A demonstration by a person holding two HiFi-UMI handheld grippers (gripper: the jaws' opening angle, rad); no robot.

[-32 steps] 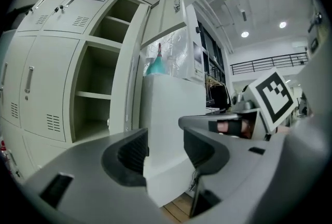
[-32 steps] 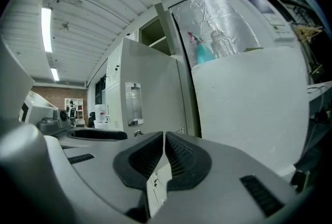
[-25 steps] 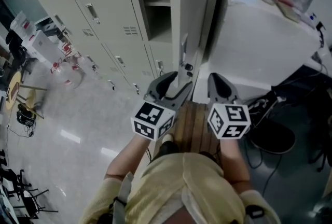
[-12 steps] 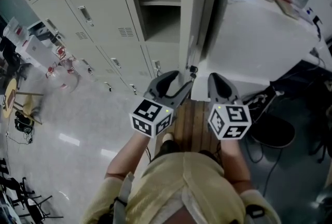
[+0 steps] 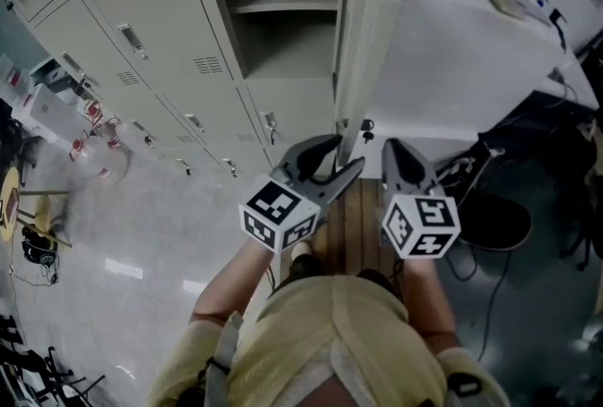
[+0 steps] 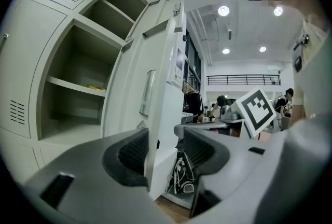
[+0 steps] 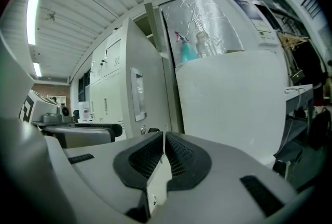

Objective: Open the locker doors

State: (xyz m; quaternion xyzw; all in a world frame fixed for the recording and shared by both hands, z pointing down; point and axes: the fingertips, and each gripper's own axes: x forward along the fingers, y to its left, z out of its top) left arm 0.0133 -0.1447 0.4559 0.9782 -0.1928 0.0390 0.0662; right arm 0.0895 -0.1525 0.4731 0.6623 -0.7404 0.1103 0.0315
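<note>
The tall locker door [image 5: 356, 28] stands swung out, seen edge-on in the head view. Its compartment [image 5: 283, 9] is open, with a shelf and something yellow at the back. My left gripper [image 5: 341, 155] is open and straddles the door's lower free edge. In the left gripper view the door [image 6: 155, 93] runs between the pads of the left gripper [image 6: 163, 153], against the left pad and with a gap to the right one. My right gripper [image 5: 400, 155] hangs shut just right of the door, holding nothing. The right gripper view shows the right gripper [image 7: 163, 155] beside the door's outer face [image 7: 137, 93].
Closed lockers [image 5: 141, 28] run to the left, with bottles [image 5: 99, 137] on the floor before them. A white cabinet [image 5: 462, 56] stands against the door's right, with a spray bottle [image 7: 188, 49] on top. A wooden board [image 5: 349, 217] lies underfoot. Cables and a chair base [image 5: 490, 217] lie at right.
The door has swung further out, from angled to edge-on, with my left gripper following its lower edge to the right. The right gripper has stayed shut beside it.
</note>
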